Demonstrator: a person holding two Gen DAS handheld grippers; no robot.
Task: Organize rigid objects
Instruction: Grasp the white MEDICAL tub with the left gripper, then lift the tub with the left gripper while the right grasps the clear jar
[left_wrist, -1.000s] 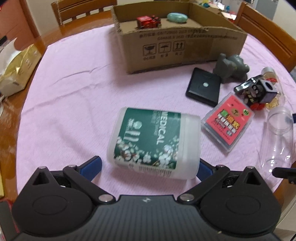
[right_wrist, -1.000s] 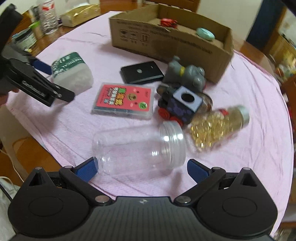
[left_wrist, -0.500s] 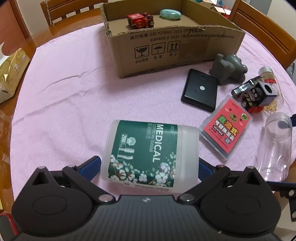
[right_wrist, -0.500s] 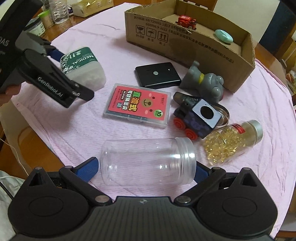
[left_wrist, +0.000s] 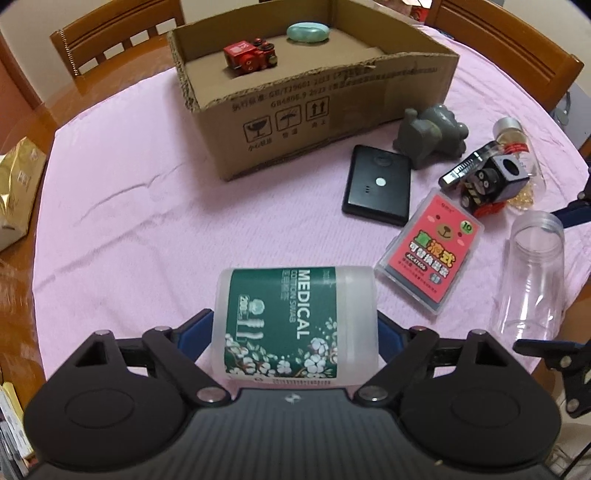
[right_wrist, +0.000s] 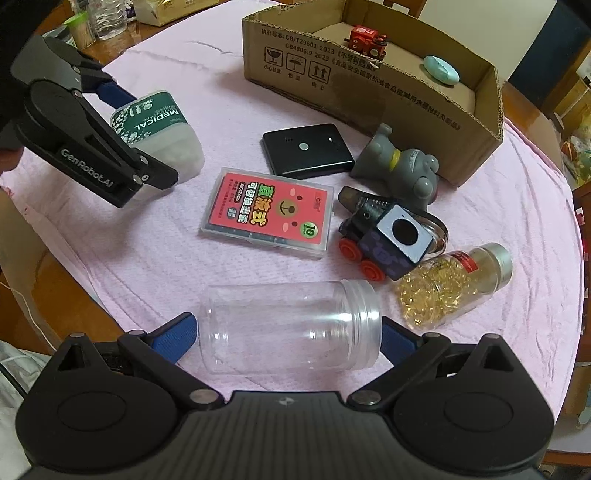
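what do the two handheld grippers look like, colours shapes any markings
Both are matt black plastic. The left gripper and right gripper each have a ribbed body with a small lightning-bolt logo, two round housings with triangular cut-outs, silver pivot screws, and angled black links ending in blue fingers. From the right wrist view, the left gripper's side reads "GenRobot.AI" in grey letters. No cables or sleeves are visible.

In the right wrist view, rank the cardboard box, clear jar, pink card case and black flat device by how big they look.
1. cardboard box
2. clear jar, though it lies nearest the camera, which inflates it
3. pink card case
4. black flat device, close to the case and farther away, so that order is unsure
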